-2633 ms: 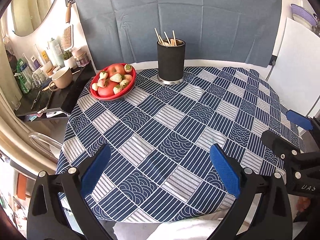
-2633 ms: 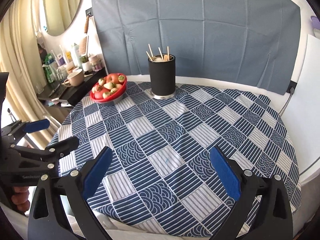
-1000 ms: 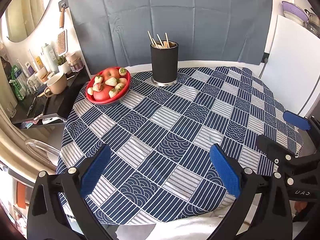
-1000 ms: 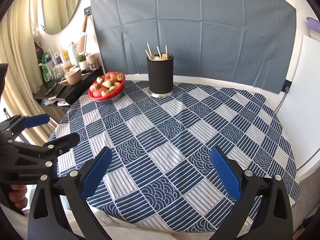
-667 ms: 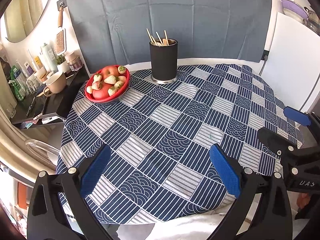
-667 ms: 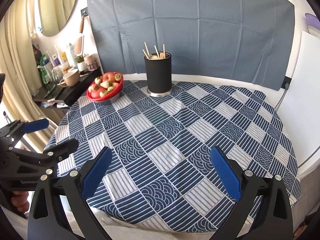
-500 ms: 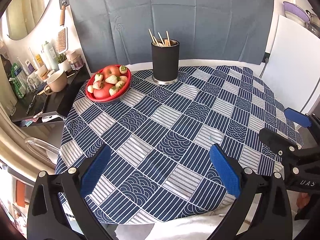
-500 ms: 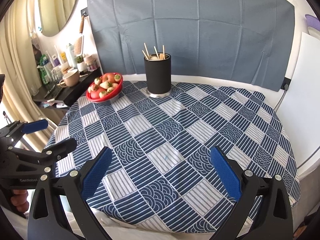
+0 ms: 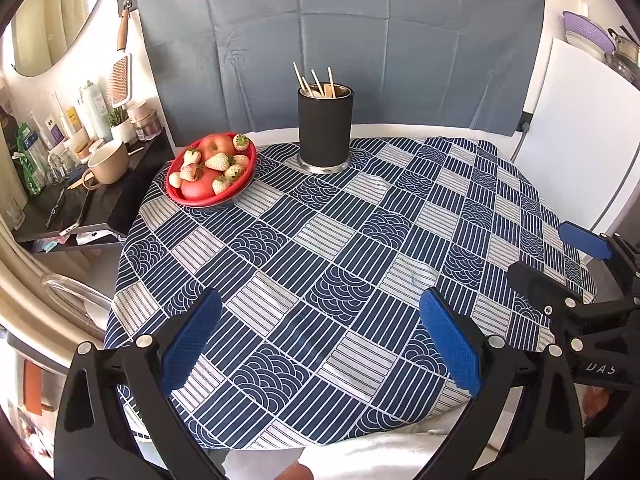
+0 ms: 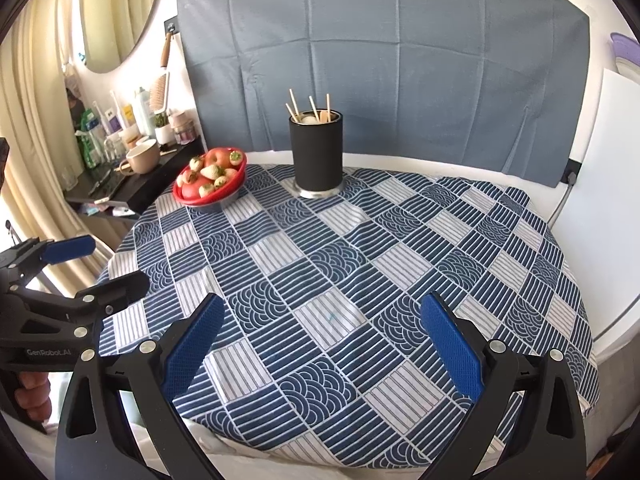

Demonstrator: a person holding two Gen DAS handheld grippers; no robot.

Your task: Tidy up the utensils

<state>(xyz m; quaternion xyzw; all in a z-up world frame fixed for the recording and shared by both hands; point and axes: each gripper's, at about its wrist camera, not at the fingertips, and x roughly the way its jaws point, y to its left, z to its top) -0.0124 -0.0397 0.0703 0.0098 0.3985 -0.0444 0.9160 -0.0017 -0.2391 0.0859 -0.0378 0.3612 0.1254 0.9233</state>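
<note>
A round surface [image 9: 520,184] covered w/ a navy-and-white patchwork cloth of striped and wave-pattern squares is seen from both wrist views. At its far edge, a black cylindrical utensil holder on a silver base [image 9: 325,126] [image 10: 317,152] is stood upright; thin wooden sticks, likely chopsticks [image 9: 316,80] [image 10: 310,106], and the tops of pale wooden utensils are seen poking out of it. Just left of the holder, apart from it, a red bowl [image 9: 188,198] [image 10: 188,198] is set, filled w/ red apples and pale strawberries.

The left gripper [image 9: 316,336] [image 10: 100,266] is held low over the near edge of the surface, blue-padded fingers [image 9: 188,344] spread wide, nothing between them. The right gripper [image 10: 320,340] [image 9: 560,252] is likewise held at the near edge, its blue-padded fingers [image 10: 452,348] released and empty. Each gripper is caught at the side of the other's view; both are well apart from the holder. Part of a hand [image 10: 34,396] is seen on the left gripper's handle.

Behind the surface a grey-blue creased fabric backdrop [image 9: 340,40] is hung. To the left, a dark side shelf [image 9: 100,200] is loaded w/ a beige mug [image 9: 108,162], bottles and jars; a hairbrush [image 9: 119,76] is hung on the wall above it, next to a round mirror [image 10: 116,12]. A white board [image 9: 580,140] is propped at the right.
</note>
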